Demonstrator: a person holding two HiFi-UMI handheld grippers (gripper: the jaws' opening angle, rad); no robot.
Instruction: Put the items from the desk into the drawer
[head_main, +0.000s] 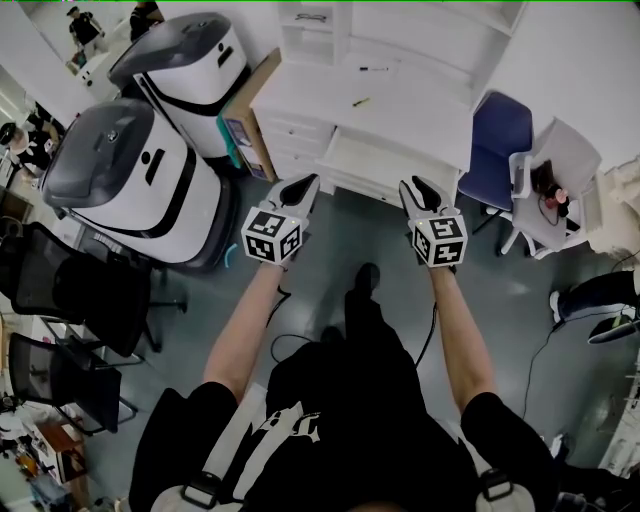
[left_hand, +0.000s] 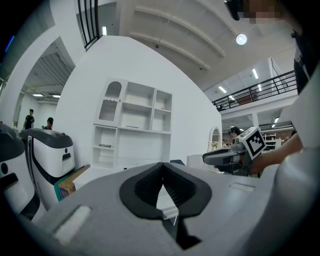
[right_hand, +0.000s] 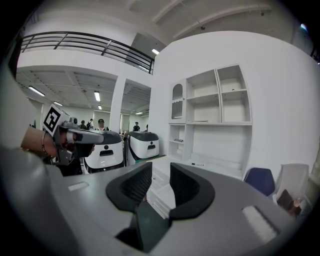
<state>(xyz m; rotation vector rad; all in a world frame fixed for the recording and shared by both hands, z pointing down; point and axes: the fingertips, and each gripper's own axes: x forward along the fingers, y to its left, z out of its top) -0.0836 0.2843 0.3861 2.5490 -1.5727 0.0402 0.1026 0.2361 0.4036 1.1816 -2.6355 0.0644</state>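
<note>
A white desk (head_main: 400, 105) with a shelf unit stands ahead of me. On its top lie a black pen (head_main: 374, 69) and a yellowish pen (head_main: 360, 102). Below the top, a white drawer (head_main: 385, 165) is pulled out. My left gripper (head_main: 305, 184) hangs in the air short of the drawer's left end, its jaws shut with their tips touching and nothing in them (left_hand: 163, 167). My right gripper (head_main: 412, 186) hovers beside it at the drawer's right part. Its jaws stand open by a narrow gap (right_hand: 161, 171), nothing between them. Each gripper shows in the other's view.
Two large white-and-grey machines (head_main: 130, 180) (head_main: 190, 60) and a cardboard box (head_main: 250, 115) stand left of the desk. A blue chair (head_main: 497, 140) and a white chair (head_main: 557, 170) are on its right. Black office chairs (head_main: 70, 290) line the left side; cables lie on the floor.
</note>
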